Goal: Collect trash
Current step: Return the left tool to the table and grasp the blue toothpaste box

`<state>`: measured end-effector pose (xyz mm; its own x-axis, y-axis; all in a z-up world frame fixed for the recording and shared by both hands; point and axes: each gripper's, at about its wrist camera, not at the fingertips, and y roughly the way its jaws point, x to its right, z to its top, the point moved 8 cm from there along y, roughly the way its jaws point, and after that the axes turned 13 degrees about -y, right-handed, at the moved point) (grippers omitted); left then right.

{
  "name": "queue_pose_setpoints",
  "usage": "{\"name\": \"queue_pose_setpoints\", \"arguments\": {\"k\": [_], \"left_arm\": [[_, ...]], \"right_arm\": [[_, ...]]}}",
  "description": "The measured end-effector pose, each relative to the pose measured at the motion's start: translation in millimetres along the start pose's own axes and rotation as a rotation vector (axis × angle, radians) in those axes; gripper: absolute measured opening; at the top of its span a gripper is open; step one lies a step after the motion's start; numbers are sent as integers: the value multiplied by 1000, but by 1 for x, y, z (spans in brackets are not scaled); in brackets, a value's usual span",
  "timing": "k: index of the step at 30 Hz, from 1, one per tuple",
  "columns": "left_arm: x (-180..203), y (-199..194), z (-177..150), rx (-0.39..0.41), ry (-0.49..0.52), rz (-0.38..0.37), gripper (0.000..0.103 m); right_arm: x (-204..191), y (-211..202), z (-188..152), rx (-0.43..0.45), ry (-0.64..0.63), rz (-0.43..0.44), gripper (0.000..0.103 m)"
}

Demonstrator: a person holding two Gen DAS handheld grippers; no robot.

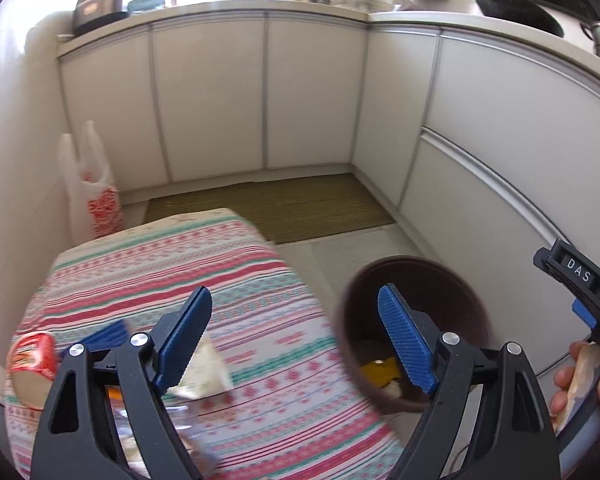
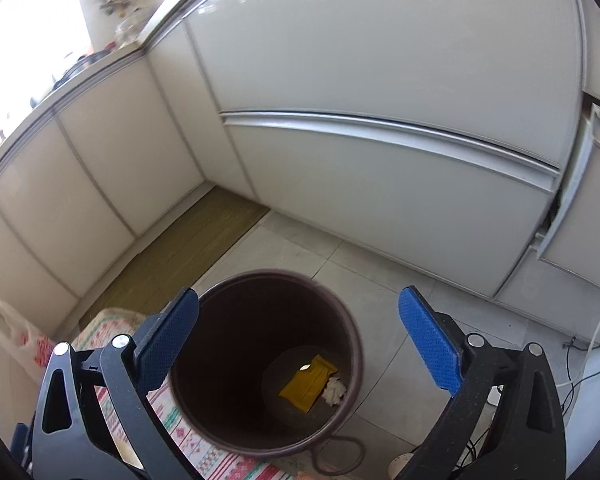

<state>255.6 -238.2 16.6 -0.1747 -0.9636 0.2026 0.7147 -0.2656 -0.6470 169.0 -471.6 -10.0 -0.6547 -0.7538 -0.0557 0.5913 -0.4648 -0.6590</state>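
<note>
At the bottom of the brown bin (image 2: pixel 260 360), just right of the tabletop (image 1: pixel 240 272), lie a yellow wrapper (image 2: pixel 308 384) and a white wad (image 2: pixel 334 390). Right claw (image 2: pixel 300 336) hangs released above (nothing gripped); left claw (image 1: pixel 296 336) released over a pale packet (image 1: pixel 204 376) and red cup (image 1: pixel 34 360).

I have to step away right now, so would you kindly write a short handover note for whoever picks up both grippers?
Left gripper: open, empty, above the cloth-covered table.
Right gripper: open, empty, over the brown bin.
Done: a yellow packet and a crumpled white scrap lie at the bin's bottom.
Left: on the table, a red cup, a pale wrapper and clear plastic near the left gripper's base still need binning.
</note>
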Motion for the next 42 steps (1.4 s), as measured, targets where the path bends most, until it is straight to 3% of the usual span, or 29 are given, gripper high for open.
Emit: {"name": "queue_pose_setpoints", "arguments": {"k": [6, 11, 18, 23, 28, 36, 42], "left_arm": [[-88, -27, 5, -12, -110, 96, 83], [-151, -38, 6, -28, -141, 179, 83], [-229, -22, 10, -109, -218, 269, 83], [-254, 7, 0, -210, -260, 263, 83], [-245, 46, -27, -405, -119, 267, 83], [-236, 85, -51, -562, 232, 323, 83], [-233, 106, -64, -620, 365, 340, 83]], "right_arm": [[-69, -15, -13, 1, -126, 75, 96], [-121, -26, -27, -2, -250, 138, 96], [-164, -32, -44, -11, -385, 170, 96], [-173, -30, -51, -28, -413, 176, 96], [-179, -27, -55, -46, -421, 180, 96], [-184, -21, -57, -66, -438, 183, 96], [-189, -17, -61, -80, -453, 188, 96]]}}
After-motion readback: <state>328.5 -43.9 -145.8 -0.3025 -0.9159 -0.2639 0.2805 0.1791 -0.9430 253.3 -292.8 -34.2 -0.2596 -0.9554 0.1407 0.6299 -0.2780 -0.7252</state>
